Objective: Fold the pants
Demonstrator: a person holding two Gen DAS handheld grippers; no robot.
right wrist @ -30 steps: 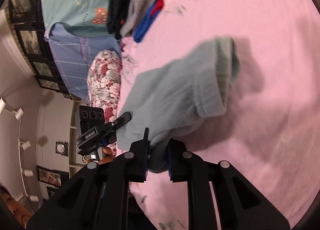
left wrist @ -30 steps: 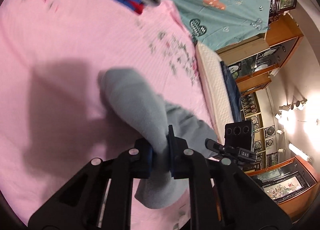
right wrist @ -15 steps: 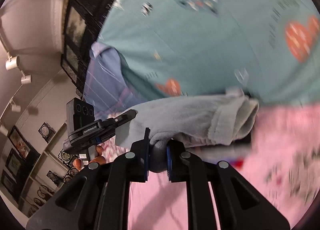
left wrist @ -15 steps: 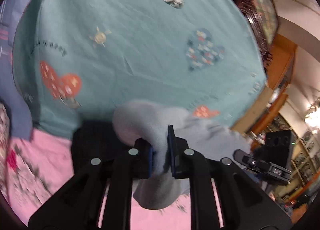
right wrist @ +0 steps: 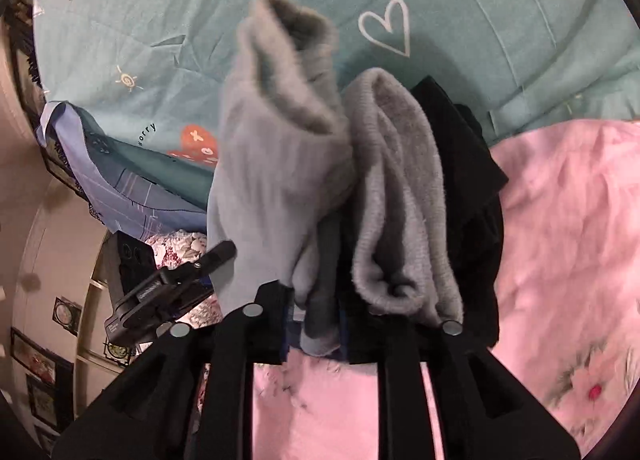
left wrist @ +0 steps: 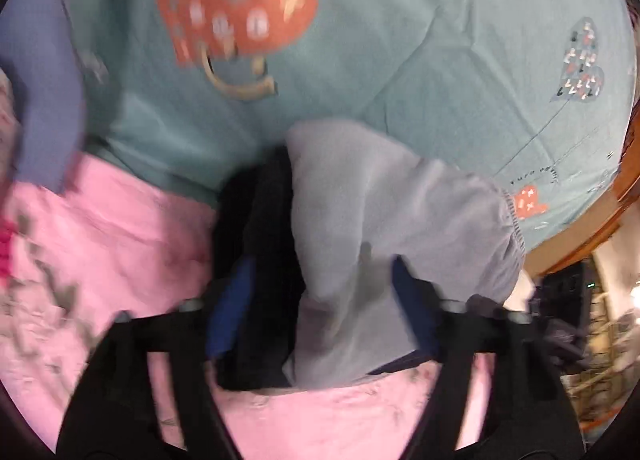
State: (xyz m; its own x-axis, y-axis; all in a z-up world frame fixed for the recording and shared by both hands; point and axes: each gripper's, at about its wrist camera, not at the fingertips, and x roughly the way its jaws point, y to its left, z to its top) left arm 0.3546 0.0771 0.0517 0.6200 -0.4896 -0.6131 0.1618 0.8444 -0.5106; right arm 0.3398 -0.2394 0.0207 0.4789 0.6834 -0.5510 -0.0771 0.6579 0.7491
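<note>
Pink bedding (left wrist: 120, 244) ran up to a teal quilt (left wrist: 400, 60) at the far side, where the folded grey pants (left wrist: 380, 228) lay against a stack of dark clothes (left wrist: 264, 244). Half a second earlier the left gripper (left wrist: 320, 300) had pinched the bundle in the air; its jaws had just sprung wide, pads clear of the cloth. The right gripper (right wrist: 316, 324) had begun parting too, with grey fabric between its fingers, so the fold looked finished and delivered.

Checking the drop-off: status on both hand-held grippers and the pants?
Left hand-held gripper just opened wide, folded light-grey fleece pants loose between its jaws. Right hand-held gripper opening, pants still between. Dark clothes pile underneath.
</note>
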